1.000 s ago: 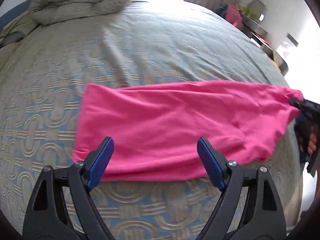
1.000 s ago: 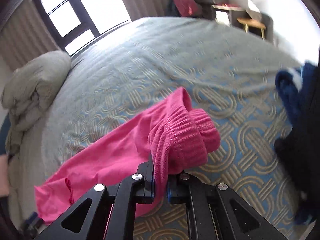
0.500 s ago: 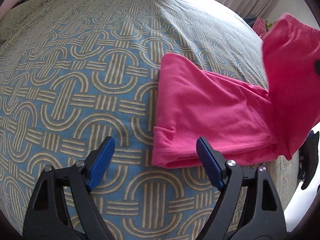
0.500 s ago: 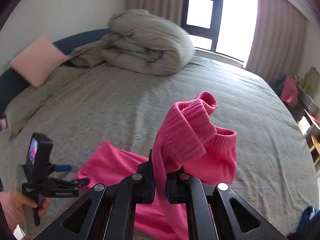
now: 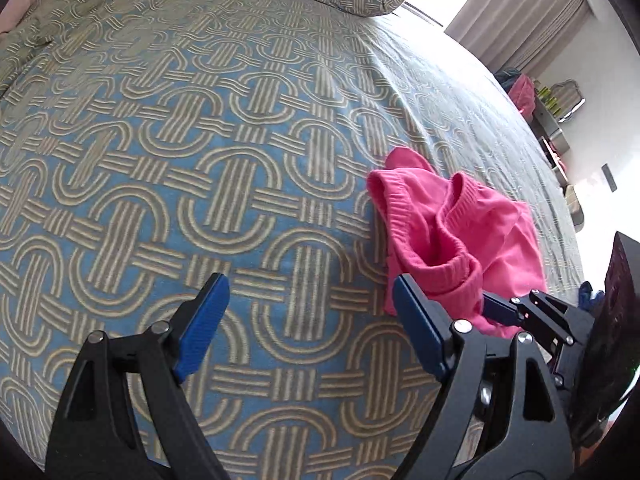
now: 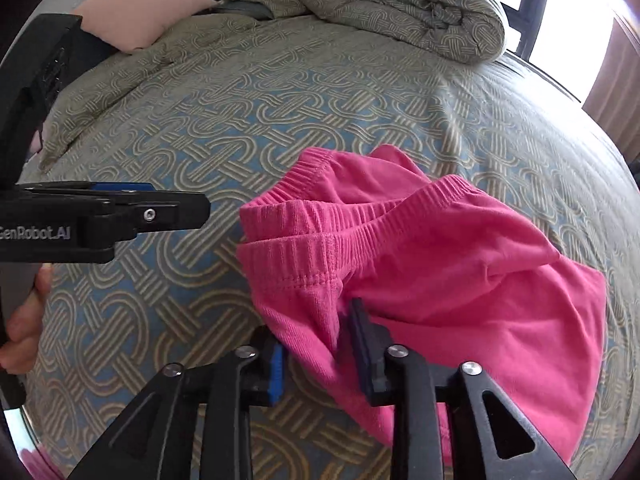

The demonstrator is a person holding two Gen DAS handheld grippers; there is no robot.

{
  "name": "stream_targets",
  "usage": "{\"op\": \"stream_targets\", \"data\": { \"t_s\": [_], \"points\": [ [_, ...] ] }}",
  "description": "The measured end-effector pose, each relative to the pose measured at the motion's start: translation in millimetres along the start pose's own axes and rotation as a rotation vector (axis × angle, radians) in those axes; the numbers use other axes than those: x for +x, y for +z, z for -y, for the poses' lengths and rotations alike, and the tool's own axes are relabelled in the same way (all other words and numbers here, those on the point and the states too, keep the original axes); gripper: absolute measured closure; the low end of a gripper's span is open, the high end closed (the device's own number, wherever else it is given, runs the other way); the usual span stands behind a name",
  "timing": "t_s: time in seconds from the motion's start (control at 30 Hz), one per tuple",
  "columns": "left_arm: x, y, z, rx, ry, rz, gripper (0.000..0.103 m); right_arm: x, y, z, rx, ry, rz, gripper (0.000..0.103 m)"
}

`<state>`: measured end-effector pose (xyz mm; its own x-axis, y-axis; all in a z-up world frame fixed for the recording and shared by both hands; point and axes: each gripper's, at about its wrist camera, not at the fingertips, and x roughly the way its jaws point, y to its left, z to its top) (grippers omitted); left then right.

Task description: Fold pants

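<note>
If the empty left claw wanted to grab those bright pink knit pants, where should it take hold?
Probably the ribbed elastic waistband of the pink knit pants. It stands up in thick ridges at the bundle's edge nearest the open left gripper, so coming in low across the patterned bedspread from that side looks easiest. The right gripper has cloth between its fingers lower down.

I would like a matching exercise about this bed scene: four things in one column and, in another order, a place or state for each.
Things
1. left gripper
2. right gripper
3. pink pillow
4. rolled duvet

States or places
A. at the head of the bed, beside the window
B. jaws wide apart, nothing between them
C. jaws partly open around pink pants
D. far left corner, against the headboard

Pairs: 1-B, 2-C, 3-D, 4-A
</note>
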<state>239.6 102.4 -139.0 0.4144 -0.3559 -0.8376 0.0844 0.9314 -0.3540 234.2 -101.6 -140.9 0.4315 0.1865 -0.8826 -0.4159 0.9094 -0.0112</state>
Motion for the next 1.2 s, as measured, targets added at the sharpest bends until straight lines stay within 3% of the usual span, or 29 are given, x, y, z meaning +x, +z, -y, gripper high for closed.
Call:
{"op": "stream_targets", "data": {
  "t_s": [0.07,0.2,0.3,0.53,0.6,0.67,0.83,0.97,1.07,1.13,1.2],
  "points": [
    [2,3,1,-0.018,-0.030,-0.015,0.019,-14,-7,6,0.016,0.018,0.024,0.052],
    [-1,8,12,-0.049,-0.081,-0.009,0.019,-46,-23,14,0.048,0.061,0.074,0.050],
    [-6,13,27,-0.037,-0.129,0.003,0.019,-66,-39,44,0.131,0.030,0.106,0.049],
    [2,32,86,0.129,-0.185,-0.005,0.019,-64,-81,122,0.477,-0.090,0.081,0.046],
    [11,32,99,0.160,-0.177,-0.027,0.019,-48,-104,145,0.613,-0.055,0.024,0.046],
    [21,30,109,0.201,-0.157,-0.042,0.019,-51,-120,153,0.686,0.016,0.106,0.046],
    [40,19,106,0.203,-0.119,-0.076,0.019,-50,-125,147,0.644,-0.011,0.117,0.044],
    [40,24,105,0.229,-0.093,-0.086,0.019,-44,-115,138,0.607,-0.031,0.111,0.029],
    [34,40,114,0.274,-0.068,-0.038,0.019,-47,-119,129,0.577,-0.043,0.085,0.021],
    [33,53,122,0.311,-0.095,-0.023,0.019,-47,-118,129,0.574,-0.037,0.074,0.019],
    [47,65,134,0.352,-0.133,-0.072,0.019,-46,-119,134,0.595,-0.006,0.077,0.019]
  ]
}}
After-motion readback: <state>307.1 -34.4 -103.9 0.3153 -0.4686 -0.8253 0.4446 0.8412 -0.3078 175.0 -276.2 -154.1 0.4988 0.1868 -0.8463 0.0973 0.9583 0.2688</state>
